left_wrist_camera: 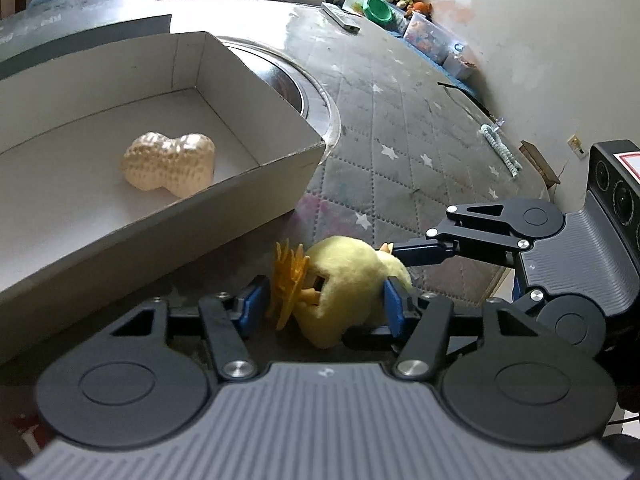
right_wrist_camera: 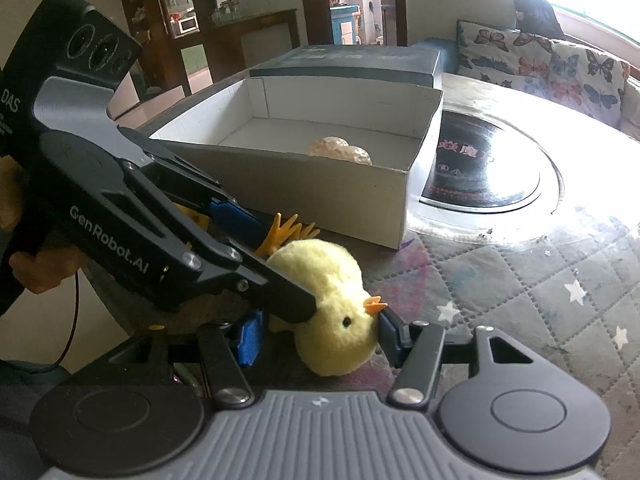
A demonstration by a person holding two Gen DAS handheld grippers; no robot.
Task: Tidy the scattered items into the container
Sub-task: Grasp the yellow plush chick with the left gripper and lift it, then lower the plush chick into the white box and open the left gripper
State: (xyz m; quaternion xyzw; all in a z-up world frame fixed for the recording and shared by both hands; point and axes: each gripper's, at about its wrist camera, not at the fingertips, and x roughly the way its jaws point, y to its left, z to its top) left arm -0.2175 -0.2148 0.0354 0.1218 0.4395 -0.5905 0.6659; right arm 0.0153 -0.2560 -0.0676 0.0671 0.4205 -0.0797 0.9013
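A yellow plush chick with orange feet lies on its side on the table, just in front of the open white cardboard box. My left gripper is shut on the chick's body, one blue pad at the feet and the other on its flank. From the right, my right gripper straddles the head. In the right wrist view the right gripper has one pad against the chick below the beak and the other at its back. A cream bumpy toy lies inside the box.
The box's dark lid sits behind it. A round glass turntable lies to the box's right on a quilted star cloth. A twisted rope piece, a remote and a green bowl lie farther off.
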